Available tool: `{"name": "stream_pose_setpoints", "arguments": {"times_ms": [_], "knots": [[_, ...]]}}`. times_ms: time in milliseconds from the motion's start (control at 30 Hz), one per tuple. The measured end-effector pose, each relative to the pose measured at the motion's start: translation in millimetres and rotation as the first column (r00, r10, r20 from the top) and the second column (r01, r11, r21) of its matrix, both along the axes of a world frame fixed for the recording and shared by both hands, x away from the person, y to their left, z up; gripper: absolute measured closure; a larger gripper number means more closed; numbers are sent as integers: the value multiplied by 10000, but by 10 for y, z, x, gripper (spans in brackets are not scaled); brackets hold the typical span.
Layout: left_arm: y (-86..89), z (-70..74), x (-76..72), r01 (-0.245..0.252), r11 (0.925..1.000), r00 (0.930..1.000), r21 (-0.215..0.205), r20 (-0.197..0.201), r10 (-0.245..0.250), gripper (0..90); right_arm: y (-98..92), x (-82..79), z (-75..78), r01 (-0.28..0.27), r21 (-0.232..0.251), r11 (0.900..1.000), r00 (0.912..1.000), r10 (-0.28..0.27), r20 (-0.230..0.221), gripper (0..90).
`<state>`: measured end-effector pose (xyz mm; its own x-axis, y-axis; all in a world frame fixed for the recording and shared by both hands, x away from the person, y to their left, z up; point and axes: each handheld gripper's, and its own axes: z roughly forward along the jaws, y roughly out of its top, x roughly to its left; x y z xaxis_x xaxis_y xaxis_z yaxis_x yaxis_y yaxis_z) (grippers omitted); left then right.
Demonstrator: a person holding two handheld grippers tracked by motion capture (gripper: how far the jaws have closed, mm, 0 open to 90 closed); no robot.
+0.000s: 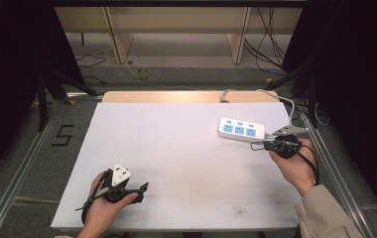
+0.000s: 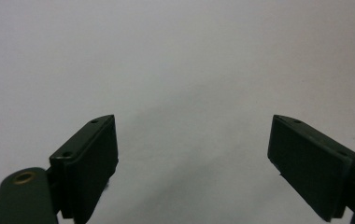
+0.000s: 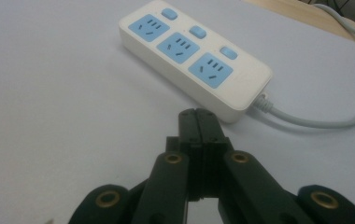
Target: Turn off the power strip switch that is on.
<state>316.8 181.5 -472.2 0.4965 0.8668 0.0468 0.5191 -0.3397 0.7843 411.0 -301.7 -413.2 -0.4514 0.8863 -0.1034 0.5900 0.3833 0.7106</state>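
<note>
White table [image 1: 176, 163]: right hand-held gripper [image 3: 197, 116] closed, empty, near power strip [image 3: 194, 56]; left hand-held gripper [image 2: 194, 158] jaws apart.

White power strip [image 3: 199, 60], blue sockets; black tool [image 3: 197, 122].

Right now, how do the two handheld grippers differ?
The left gripper has its fingers spread wide apart over bare table, with nothing between them. The right gripper has its fingers pressed shut, pointing at the power strip close ahead. Both are black, empty and held low over the white table.
</note>
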Motion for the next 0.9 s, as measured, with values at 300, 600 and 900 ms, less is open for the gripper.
{"name": "stream_pose_setpoints", "arguments": {"times_ms": [300,600,900], "knots": [[0,0,0,-3,10000,10000,0,27,3,157,11,52,15,-33,-62,10000,10000,33,-80,900],[5,1,2,-7,10000,10000,21,13,7,157,6,103,33,-2,-95,10000,9999,0,-159,900],[2,-1,2,-4,10000,10000,15,18,4,157,14,152,44,22,-102,9999,9997,-24,-236,900]]}}
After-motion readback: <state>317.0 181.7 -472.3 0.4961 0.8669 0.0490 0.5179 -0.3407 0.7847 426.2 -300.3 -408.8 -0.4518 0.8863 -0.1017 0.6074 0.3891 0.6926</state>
